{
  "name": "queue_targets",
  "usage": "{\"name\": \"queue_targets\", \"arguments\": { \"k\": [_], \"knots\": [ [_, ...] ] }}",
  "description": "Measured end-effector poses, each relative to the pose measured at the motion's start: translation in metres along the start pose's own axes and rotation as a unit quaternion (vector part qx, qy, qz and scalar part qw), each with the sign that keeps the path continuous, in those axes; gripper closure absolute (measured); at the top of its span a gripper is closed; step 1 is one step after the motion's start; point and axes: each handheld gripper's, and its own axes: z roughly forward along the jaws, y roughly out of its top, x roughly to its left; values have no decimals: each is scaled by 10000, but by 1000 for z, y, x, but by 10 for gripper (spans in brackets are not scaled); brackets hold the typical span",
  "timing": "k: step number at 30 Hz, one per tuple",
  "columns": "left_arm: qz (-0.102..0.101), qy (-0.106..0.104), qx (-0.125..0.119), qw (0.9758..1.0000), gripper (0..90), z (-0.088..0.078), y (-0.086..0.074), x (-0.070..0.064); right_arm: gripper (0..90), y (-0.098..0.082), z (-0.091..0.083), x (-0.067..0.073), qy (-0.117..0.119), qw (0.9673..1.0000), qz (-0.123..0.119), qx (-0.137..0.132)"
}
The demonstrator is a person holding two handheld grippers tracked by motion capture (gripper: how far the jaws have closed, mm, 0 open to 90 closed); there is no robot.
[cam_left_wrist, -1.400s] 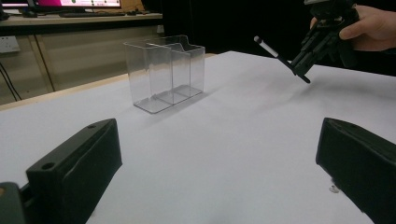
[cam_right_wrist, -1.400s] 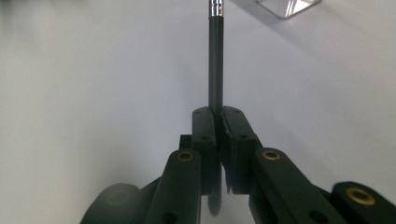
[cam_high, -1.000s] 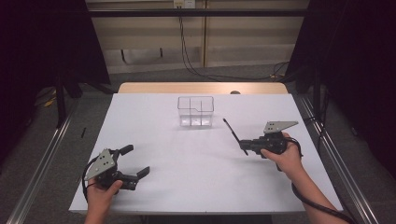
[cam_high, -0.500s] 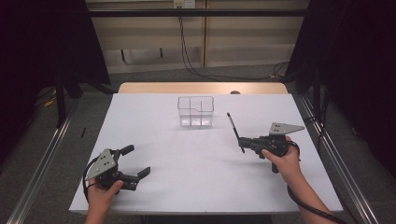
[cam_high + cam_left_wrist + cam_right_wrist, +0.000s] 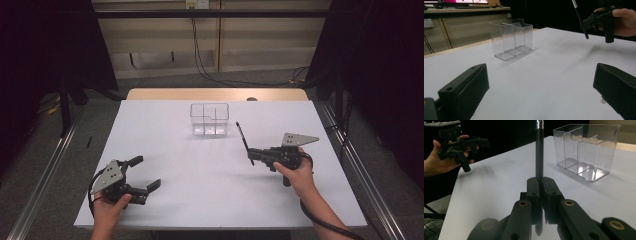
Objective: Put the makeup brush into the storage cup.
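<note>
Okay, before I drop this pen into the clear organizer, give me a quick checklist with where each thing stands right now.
1. Right gripper shut on the black pen: ok.
2. Clear organizer upright on the white table: ok.
3. Organizer compartments empty: ok.
4. Pen above a compartment: not ok, it sits beside the organizer.
5. Left gripper open and away from the organizer: ok.
6. Pen's grip firm enough: cannot tell.

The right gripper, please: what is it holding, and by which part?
The right gripper is shut on a thin black pen, clamped near its lower end.
</note>
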Motion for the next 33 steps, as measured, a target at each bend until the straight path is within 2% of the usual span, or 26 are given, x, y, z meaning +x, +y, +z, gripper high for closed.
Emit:
{"name": "queue_targets", "arguments": {
  "k": [16, 25, 31, 33],
  "knots": [
    [-97, -36, -61, 9999, 0, 3, 3, -5, 848, 0, 12, 12, 141, 9993, 15, -335],
    [-155, -109, -124, 9997, 0, 10, 5, -8, 848, -1, 15, 16, 191, 9988, 15, -451],
    [-177, -126, -145, 9997, 0, 14, 7, -9, 848, -3, 21, 20, 252, 9987, -5, -432],
    [-244, -151, -212, 9994, 0, 16, 9, -10, 848, -3, 22, 22, 279, 9986, -4, -454]
  ]
}}
